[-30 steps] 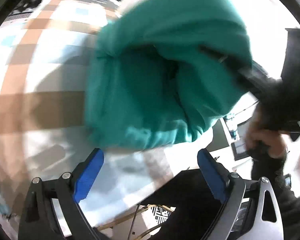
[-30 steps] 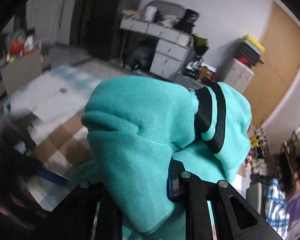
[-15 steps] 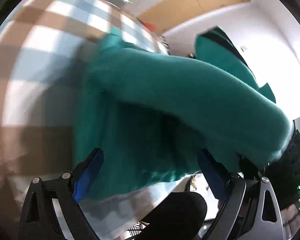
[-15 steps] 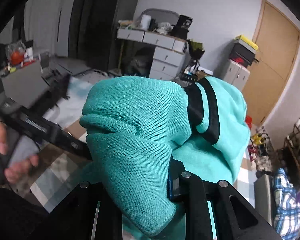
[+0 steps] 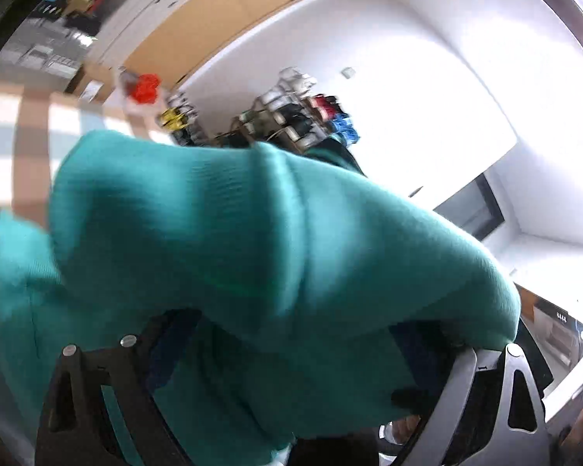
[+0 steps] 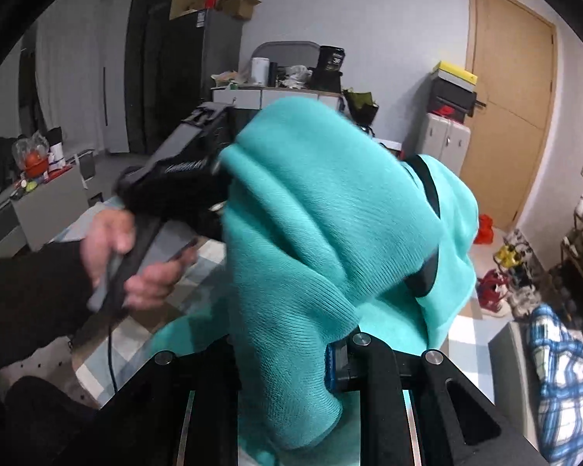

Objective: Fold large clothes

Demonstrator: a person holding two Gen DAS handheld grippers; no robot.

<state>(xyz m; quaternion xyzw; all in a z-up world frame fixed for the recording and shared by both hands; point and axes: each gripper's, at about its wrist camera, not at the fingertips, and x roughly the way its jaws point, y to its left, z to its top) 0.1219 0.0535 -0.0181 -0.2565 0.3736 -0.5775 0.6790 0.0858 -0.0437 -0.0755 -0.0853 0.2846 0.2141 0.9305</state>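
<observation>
In the right wrist view, the far left holds a low grey cabinet (image 6: 39, 209) with clutter on top, and dark curtains behind it. Next comes a person's hand (image 6: 136, 256) in a dark sleeve, gripping the handle of the left hand-held gripper (image 6: 221, 178), whose black body reaches into the teal sweater (image 6: 322, 240). Behind stand white drawers (image 6: 264, 97) piled with odds and ends, then a wooden door (image 6: 513, 116), and at the far right a shoe rack (image 6: 579, 233) and a plaid blue cloth (image 6: 563, 372).

The sweater hangs bunched in the air above a checked surface (image 6: 182, 291), filling the middle of both views and blocking most of what lies beyond. A black stripe (image 6: 427, 190) runs across its upper right fold.

The right hand-held gripper (image 6: 291, 353) is pinched on a thick fold of the sweater, its jaws nearly together with the knit squeezed between them.

The left wrist view is blurred. Its left hand-held gripper (image 5: 291, 349) has the teal knit draped over and between its spread jaws; whether the pads press on it I cannot tell. This view alone shows a bright white wall (image 5: 427, 97) and the checked surface (image 5: 27, 147) at its left edge.
</observation>
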